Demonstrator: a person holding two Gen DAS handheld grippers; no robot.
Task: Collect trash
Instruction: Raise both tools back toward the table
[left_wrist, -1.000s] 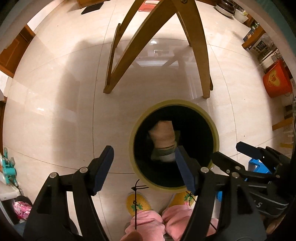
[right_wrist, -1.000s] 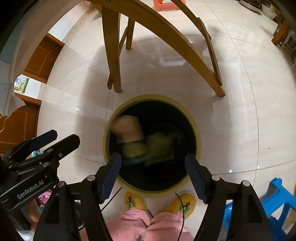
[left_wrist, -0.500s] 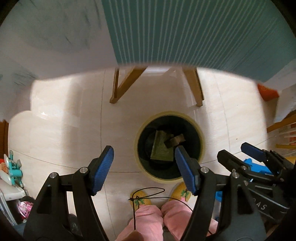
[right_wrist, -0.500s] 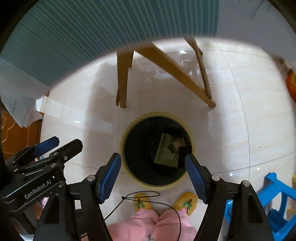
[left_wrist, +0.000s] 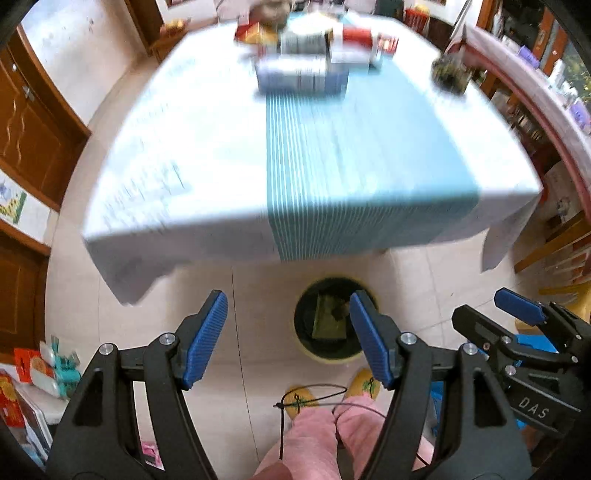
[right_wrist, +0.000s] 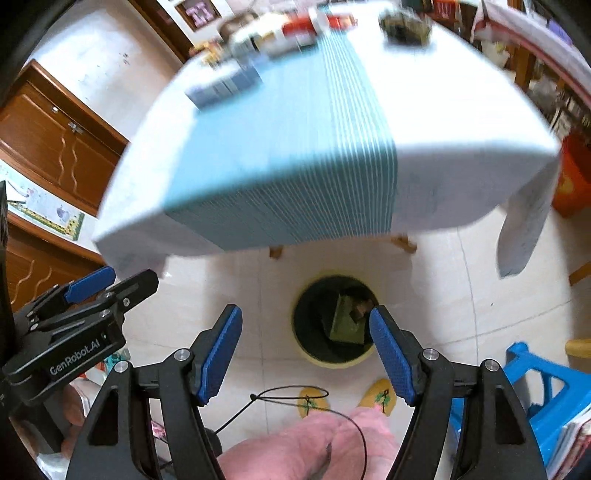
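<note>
My left gripper (left_wrist: 288, 339) is standing with its blue pads spread wide and nothing between them; my right gripper (right_wrist: 306, 354) is doing the same, jaws released and gripping nothing, and each is showing at the edge of the other's view, so the two are hanging side by side; both are pointing steeply down at the pale tiled floor (left_wrist: 258, 288); just beyond my fingertips the round trash bin (right_wrist: 334, 360), yellow-rimmed and dark inside, is standing on the tiles, and the trash (right_wrist: 345, 321) is lying in it: a flat greenish piece with a small brown piece resting on top of it; nearer to me, below the bin, my yellow slippers (right_wrist: 378, 397) and pink trouser legs (right_wrist: 317, 443) are showing, with a thin black cord (right_wrist: 280, 397) looping in front of them; beyond the bin the table (left_wrist: 207, 236) is filling the upper half of both views, covered with a white cloth and a blue striped runner (left_wrist: 347, 177); at its far end blurred boxes (left_wrist: 303, 74) and packets are lying, too smeared for me to tell apart; a blue plastic stool (right_wrist: 539, 384) is standing on the right, and brown wooden doors (right_wrist: 55, 133) are lining the left wall.
</note>
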